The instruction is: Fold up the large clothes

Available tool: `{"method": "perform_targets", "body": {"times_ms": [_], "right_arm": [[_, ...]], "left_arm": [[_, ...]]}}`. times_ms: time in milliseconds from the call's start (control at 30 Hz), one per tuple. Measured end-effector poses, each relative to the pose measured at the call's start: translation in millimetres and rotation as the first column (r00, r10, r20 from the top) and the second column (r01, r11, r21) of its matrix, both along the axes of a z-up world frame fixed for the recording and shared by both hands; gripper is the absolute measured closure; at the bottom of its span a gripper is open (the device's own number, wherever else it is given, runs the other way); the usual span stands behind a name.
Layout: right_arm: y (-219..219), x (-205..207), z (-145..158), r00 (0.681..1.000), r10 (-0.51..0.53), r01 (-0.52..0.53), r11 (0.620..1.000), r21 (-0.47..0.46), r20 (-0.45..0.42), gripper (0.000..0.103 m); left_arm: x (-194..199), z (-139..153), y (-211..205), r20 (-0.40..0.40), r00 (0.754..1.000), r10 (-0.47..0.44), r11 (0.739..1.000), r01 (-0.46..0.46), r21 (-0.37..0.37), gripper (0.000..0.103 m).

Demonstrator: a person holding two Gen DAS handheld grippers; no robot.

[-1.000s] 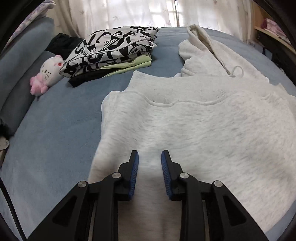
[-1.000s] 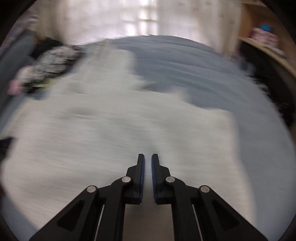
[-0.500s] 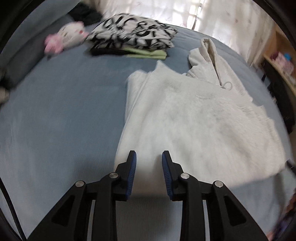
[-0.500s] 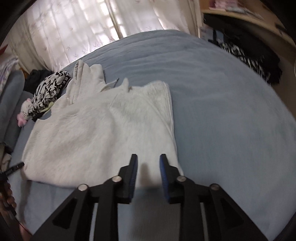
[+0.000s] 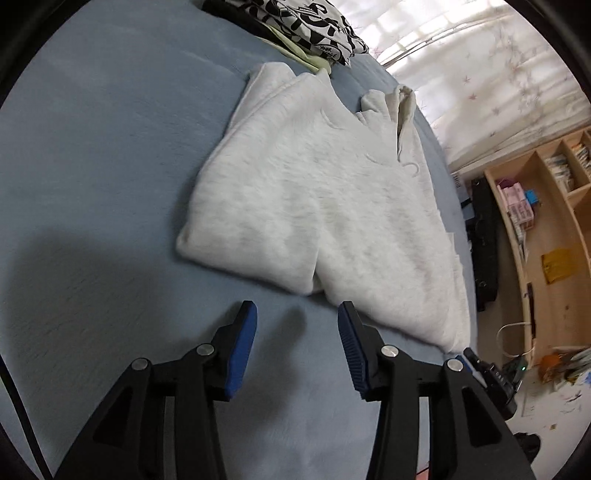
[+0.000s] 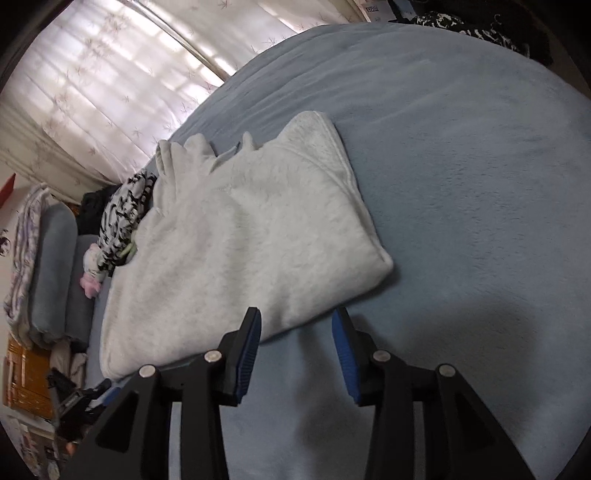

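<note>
A pale grey hoodie lies folded flat on the blue bed, its hood at the far end. It also shows in the right wrist view. My left gripper is open and empty, above the bed just short of the hoodie's near edge. My right gripper is open and empty at the hoodie's near right corner, above the fabric edge. The other gripper shows at the lower left of the right wrist view.
A stack of folded clothes with a black-and-white printed top sits beyond the hoodie. A pink and white plush toy lies by grey pillows. Wooden shelves stand right of the bed. Curtains hang behind.
Both grippers have let go of the hoodie, opened wider and pulled back toward the near side of the bed. The hoodie now lies folded narrower.
</note>
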State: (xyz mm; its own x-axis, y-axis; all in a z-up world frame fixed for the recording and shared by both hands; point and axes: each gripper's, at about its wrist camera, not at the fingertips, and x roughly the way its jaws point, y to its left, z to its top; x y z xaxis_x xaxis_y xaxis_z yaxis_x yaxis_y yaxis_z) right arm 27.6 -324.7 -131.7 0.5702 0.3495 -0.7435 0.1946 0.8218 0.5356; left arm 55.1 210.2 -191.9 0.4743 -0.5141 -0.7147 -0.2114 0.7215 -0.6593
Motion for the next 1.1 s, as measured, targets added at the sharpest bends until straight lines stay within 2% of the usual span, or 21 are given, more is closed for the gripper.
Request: {"method": "perform_targets", "body": {"times_ms": [200, 467, 633, 767, 1033, 1100], "right_arm": [[-9.5, 11.9, -8.2, 0.999, -0.038, 0.038, 0.995, 0.092, -0.007, 0.063], [-15.2, 18.2, -16.3, 0.997, -0.081, 0.082, 0.984, 0.156, -0.012, 0.063], [-22.4, 8.0, -16.2, 0.994, -0.103, 0.109, 0.971, 0.212, -0.041, 0.063], [-31.0, -3.8, -27.0, 0.987, -0.127, 0.146, 0.958, 0.248, -0.095, 0.054], [-48.1, 8.9, -40.1, 0.967, -0.244, 0.253, 0.911, 0.327, -0.068, 0.053], [-49.2, 15.9, -43.6, 0.961, -0.262, 0.275, 0.9, 0.339, -0.084, 0.052]], "left_arm": [[18.8, -7.4, 5.6, 0.028, 0.999, 0.032, 0.998, -0.031, -0.05, 0.059], [24.3, 8.0, -0.3, 0.089, 0.995, 0.045, 0.999, -0.046, 0.014, 0.059], [16.9, 8.5, 14.0, 0.079, 0.996, 0.053, 0.998, -0.05, -0.032, 0.059], [12.0, 2.5, 21.2, 0.066, 0.996, 0.056, 0.997, -0.053, -0.047, 0.059], [9.1, -0.1, 35.3, 0.083, 0.99, 0.113, 0.989, -0.104, -0.107, 0.059], [10.2, -2.1, 38.7, 0.082, 0.988, 0.13, 0.985, -0.119, -0.126, 0.059]]}}
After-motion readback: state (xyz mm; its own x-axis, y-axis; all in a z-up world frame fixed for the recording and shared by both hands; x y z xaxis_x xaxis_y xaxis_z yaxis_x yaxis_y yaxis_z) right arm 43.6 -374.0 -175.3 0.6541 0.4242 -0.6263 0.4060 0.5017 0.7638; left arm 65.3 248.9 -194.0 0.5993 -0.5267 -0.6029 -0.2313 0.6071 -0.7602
